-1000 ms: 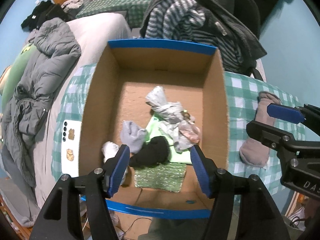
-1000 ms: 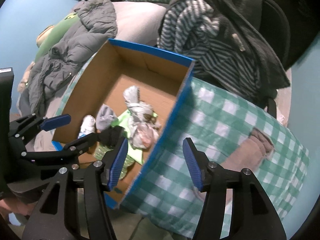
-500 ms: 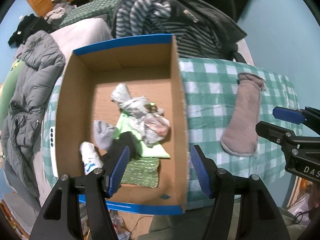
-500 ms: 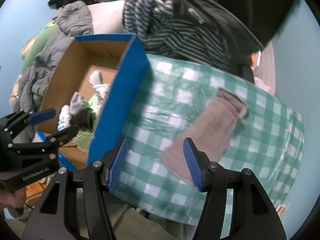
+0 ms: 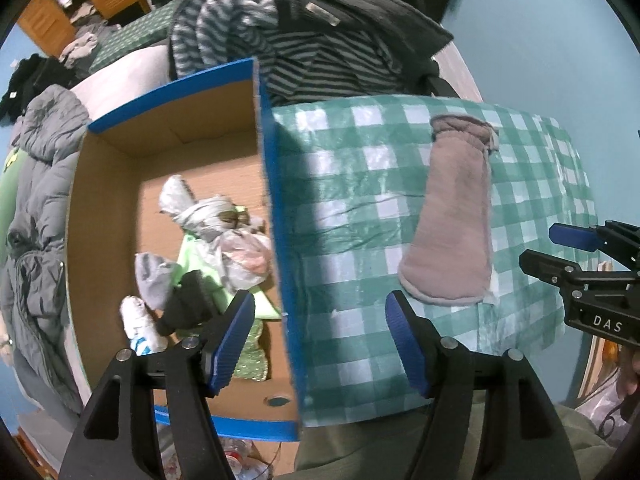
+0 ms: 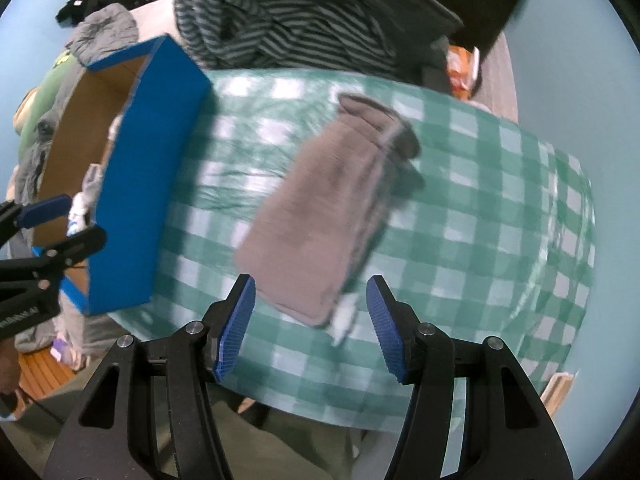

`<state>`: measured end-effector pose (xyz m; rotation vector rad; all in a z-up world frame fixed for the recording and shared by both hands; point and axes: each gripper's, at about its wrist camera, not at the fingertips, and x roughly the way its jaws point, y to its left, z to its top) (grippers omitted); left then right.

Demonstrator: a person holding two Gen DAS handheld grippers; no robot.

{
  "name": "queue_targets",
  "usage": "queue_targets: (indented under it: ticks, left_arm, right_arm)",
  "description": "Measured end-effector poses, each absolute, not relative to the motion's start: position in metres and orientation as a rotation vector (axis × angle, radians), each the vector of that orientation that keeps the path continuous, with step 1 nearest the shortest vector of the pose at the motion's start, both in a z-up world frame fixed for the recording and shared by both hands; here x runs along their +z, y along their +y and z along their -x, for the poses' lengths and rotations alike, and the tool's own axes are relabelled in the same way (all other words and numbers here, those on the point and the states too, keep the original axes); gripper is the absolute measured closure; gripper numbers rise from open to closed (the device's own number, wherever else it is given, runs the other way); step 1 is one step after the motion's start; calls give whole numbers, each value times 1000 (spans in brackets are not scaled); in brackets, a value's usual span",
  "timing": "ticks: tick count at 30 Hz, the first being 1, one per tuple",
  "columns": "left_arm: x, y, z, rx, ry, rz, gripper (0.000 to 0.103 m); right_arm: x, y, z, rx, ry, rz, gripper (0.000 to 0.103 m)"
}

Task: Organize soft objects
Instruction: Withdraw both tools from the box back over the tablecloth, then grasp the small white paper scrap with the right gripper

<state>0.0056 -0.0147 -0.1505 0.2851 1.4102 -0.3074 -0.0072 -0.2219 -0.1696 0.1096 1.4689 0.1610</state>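
Nearest the right wrist camera, the right tool point(image 6: 310, 322) is seen spread wide and empty, with the near end of the long flat grey-brown fleece sock point(image 6: 320, 216) lying between and just beyond its blue pads. The left tool point(image 5: 320, 340) is likewise wide open and empty, poised over the right wall of the blue-edged cardboard box point(image 5: 276, 240). The sock lies flat on the green-and-white checked cloth of the desk point(image 5: 352, 184), apart from the box, in which a knotted pale bundle point(image 5: 212, 216), a black sock point(image 5: 186, 304) and other soft pieces are already gathered.

A pinch taken too deep is judged likely to catch the loose cloth with the sock and drag it.

Against the view of half a second ago, the sock is now framed closer and more centrally by the right tool, and the box is shifted leftward in both views.
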Motion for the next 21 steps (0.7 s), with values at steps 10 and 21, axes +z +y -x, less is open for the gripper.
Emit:
queue_targets:
  ticks: [10, 21]
  left_arm:
    - [-178, -48, -3, -362, 1448, -370, 34]
    - [-210, -67, 4, -387, 1493, -468, 34]
  right_arm:
    - [-209, -248, 24, 155, 1512, -141, 44]
    - [-259, -257, 34, 103, 1599, -143, 44]
